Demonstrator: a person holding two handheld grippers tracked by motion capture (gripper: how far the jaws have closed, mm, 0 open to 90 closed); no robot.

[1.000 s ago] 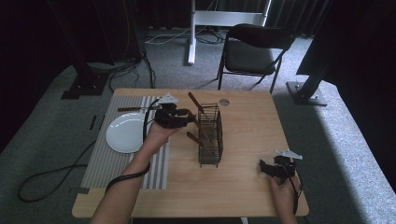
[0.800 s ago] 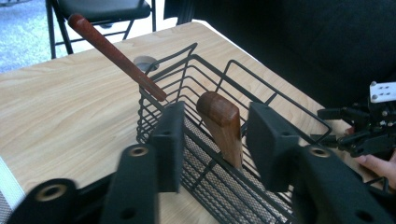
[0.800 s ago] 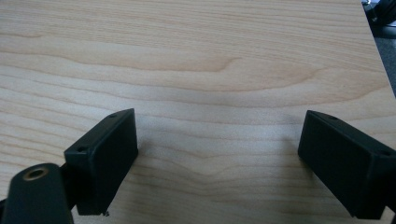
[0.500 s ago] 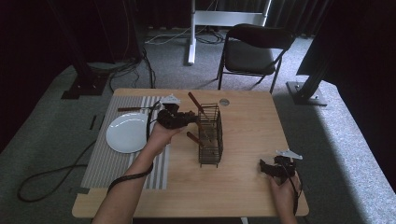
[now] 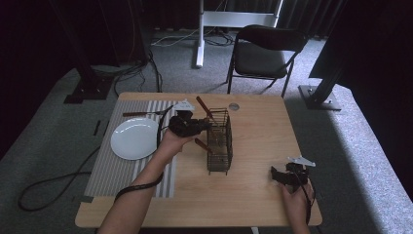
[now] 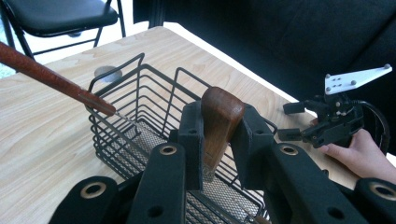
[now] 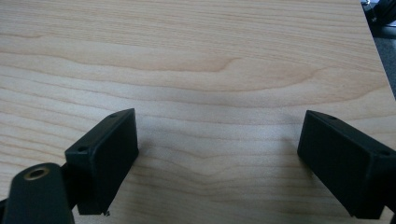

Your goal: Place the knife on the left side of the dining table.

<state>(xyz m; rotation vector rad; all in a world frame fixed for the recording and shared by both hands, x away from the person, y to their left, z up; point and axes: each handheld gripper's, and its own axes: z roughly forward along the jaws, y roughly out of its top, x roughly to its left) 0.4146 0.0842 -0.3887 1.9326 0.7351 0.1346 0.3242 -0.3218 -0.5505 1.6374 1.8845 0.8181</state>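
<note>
The left tool point(image 6: 219, 140) has just been closing, and now it pinches the brown wooden handle point(image 6: 218, 122) of a utensil standing in the black wire basket point(image 6: 140, 116), right in front of it. So the grab looks done, and lifting should come next. A second ago the hand sat almost where it is now. The right tool point(image 7: 217, 158) rests spread wide over the bare wooden worktop point(image 7: 196, 56).

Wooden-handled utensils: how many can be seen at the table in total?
3. One handle is clamped in the left gripper at the wire basket; one leans out of the basket's far end; one lies beyond the plate. Others may be hidden inside the basket.
</note>
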